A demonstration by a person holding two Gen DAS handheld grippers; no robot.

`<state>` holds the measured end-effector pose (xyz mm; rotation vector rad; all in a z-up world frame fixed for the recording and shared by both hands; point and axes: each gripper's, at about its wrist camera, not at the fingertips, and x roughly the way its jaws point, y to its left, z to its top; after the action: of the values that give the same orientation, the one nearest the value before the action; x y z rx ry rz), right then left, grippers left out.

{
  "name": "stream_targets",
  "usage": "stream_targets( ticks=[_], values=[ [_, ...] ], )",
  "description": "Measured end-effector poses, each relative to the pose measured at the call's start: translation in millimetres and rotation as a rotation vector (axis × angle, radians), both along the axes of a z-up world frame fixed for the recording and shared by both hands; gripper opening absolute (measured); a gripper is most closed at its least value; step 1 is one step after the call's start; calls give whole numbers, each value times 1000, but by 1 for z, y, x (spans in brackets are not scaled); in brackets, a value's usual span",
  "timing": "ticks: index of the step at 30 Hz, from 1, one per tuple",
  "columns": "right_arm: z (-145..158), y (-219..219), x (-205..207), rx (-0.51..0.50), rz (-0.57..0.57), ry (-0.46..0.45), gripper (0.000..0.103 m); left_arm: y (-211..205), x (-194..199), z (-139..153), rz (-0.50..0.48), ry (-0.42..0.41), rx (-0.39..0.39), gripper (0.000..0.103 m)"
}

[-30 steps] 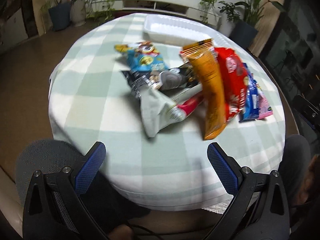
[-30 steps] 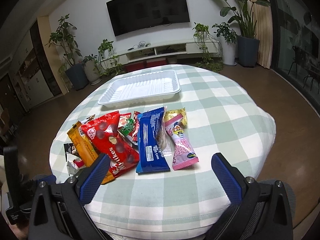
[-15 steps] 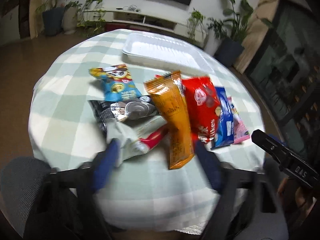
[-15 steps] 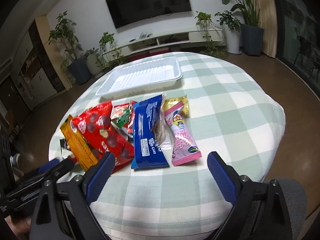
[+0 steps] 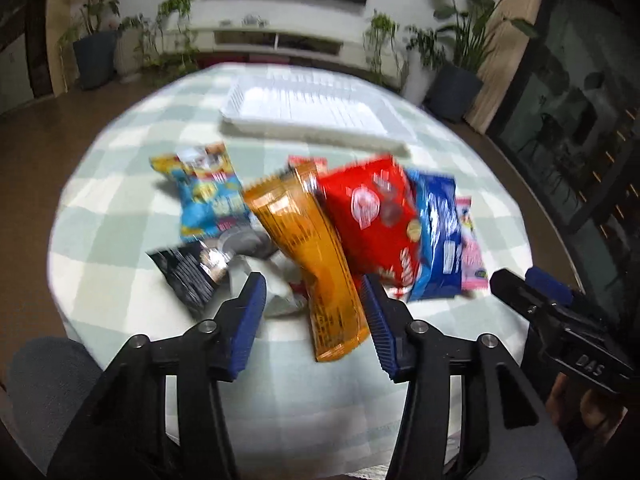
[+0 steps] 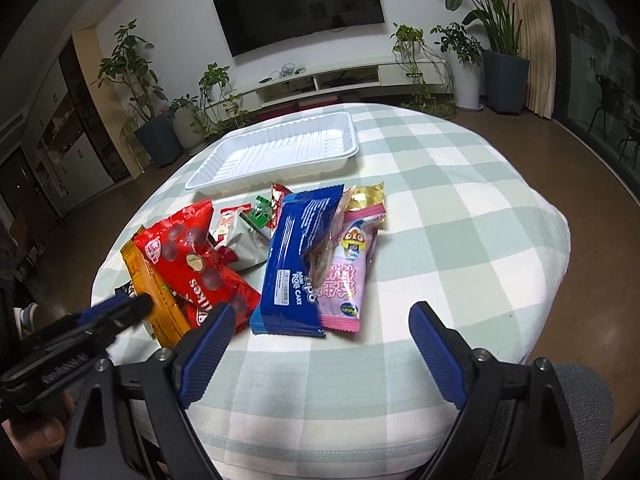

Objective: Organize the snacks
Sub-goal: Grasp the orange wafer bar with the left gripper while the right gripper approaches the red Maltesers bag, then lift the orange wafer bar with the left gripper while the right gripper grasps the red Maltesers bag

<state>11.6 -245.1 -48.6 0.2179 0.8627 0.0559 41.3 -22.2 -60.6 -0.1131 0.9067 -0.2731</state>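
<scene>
Left gripper [image 5: 314, 316] jaws have just been closing, now partway together, straddling the near end of the long orange foil snack packet [image 5: 312, 256]; pads don't look to be pressing it yet, though blur makes contact hard to call. Right gripper [image 6: 320, 356] jaws have narrowed slightly and stand wide apart over bare cloth, nothing between them.

Snacks sit in a loose overlapping pile on the green-and-white checked tablecloth [image 6: 460, 220]: red glossy candy bag [image 6: 192, 256], blue roll-cake wrapper [image 6: 298, 264], pink cartoon-print packet [image 6: 348, 268]. Empty white ribbed plastic tray [image 6: 276, 152] lies just beyond the pile, likely the destination.

Handling guess: the orange packet is light, crinkly and slick, contents probably crushable. Grab the flat crimped end seal or pinch across the narrow width, lightly. It overlaps neighbours, so lifting may drag them.
</scene>
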Motion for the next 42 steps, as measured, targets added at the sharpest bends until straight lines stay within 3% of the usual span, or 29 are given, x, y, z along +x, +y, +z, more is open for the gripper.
stream_targets(
  ticks=[12,14,16,22,29,38,42],
  values=[
    [-1,2,0,-10,6,2,91,-23,20,-5,-54,13,28,47],
    [-2,3,0,-10,6,3,91,-25,21,-10,-66,22,38,43],
    [-2,4,0,-10,11,4,91,-25,21,-13,-71,20,55,24],
    [-1,11,1,-22,33,4,89,-13,27,-17,-75,33,24,16],
    [3,29,6,-46,99,0,81,6,21,-13,-78,56,-65,11],
    [4,74,41,-51,282,-22,81,51,2,-5,-63,68,-213,11],
    [-4,89,60,-89,322,-5,81,65,-3,-3,-58,61,-238,11]
  ],
)
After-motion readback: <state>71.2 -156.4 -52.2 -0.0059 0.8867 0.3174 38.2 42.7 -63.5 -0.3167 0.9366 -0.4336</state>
